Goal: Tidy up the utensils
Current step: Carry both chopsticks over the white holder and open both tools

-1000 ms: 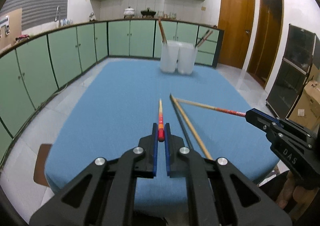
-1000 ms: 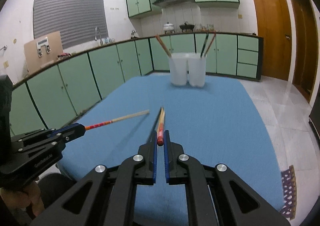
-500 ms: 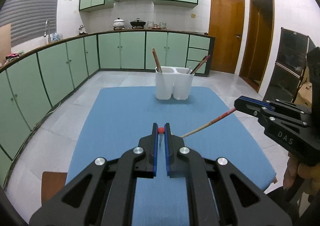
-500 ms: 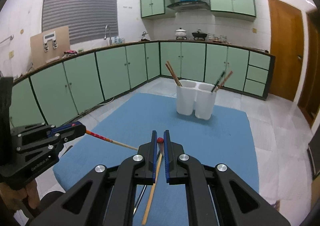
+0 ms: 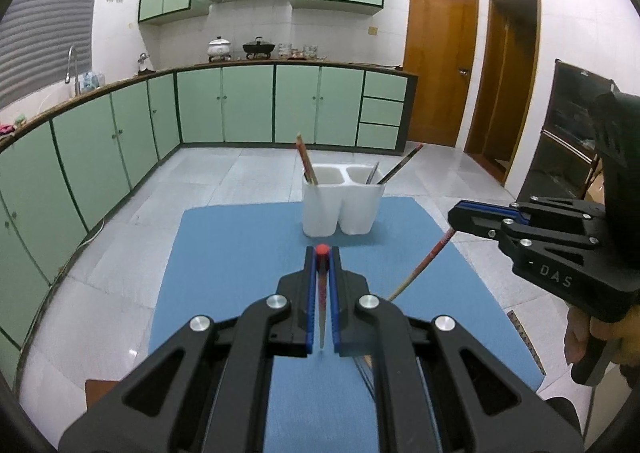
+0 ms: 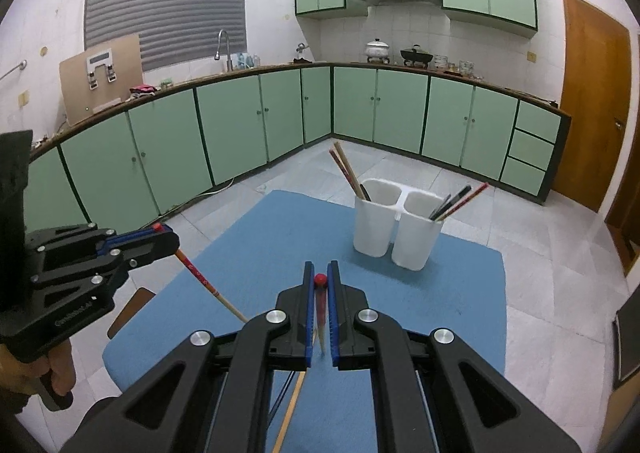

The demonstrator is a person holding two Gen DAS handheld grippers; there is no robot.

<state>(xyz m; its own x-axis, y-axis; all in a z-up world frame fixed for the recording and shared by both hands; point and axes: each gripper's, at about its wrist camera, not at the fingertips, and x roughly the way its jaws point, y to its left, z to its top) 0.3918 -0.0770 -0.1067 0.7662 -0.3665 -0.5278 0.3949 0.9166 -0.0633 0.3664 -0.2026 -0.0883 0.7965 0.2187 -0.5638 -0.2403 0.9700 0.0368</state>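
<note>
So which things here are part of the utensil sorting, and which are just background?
Part of the job:
- chopstick in left claw
- chopstick in right claw
- white two-cup holder
- loose chopsticks on blue mat

Background:
- green cabinets
- pots on counter
- wooden door

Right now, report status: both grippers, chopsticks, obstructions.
Left gripper shut on red-tipped chopstick. Right gripper shut on its red-tipped chopstick. White twin-cup plastic holder ahead, path clear.

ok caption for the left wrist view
Left gripper and right gripper each hold a chopstick above the blue table.
</note>
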